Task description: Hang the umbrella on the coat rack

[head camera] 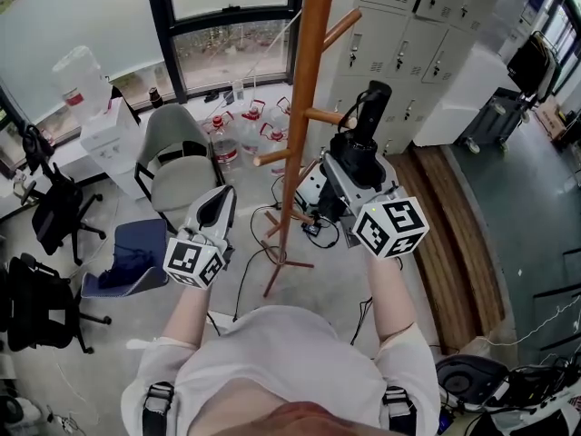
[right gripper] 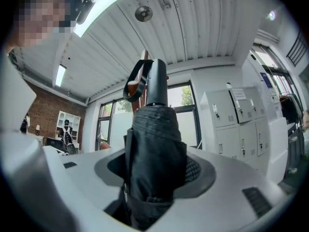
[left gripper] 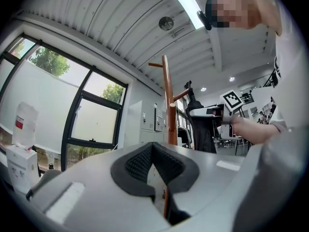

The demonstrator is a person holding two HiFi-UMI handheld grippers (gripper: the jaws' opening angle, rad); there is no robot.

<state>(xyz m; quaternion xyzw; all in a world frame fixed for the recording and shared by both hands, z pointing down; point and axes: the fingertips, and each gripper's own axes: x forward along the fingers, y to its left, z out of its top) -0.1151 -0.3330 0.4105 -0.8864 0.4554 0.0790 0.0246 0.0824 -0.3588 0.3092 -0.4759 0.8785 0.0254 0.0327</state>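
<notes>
A tall wooden coat rack (head camera: 300, 107) stands centre, the right gripper (head camera: 355, 158) just right of its pegs clamping a folded black umbrella (head camera: 369, 114) upright, the left gripper (head camera: 220, 202) left of its pole, jaws together, empty.

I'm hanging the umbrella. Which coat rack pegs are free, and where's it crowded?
All three visible pegs are bare: the upper right peg, the middle peg nearest the umbrella, the lower left peg. Cables crowd the base.
</notes>
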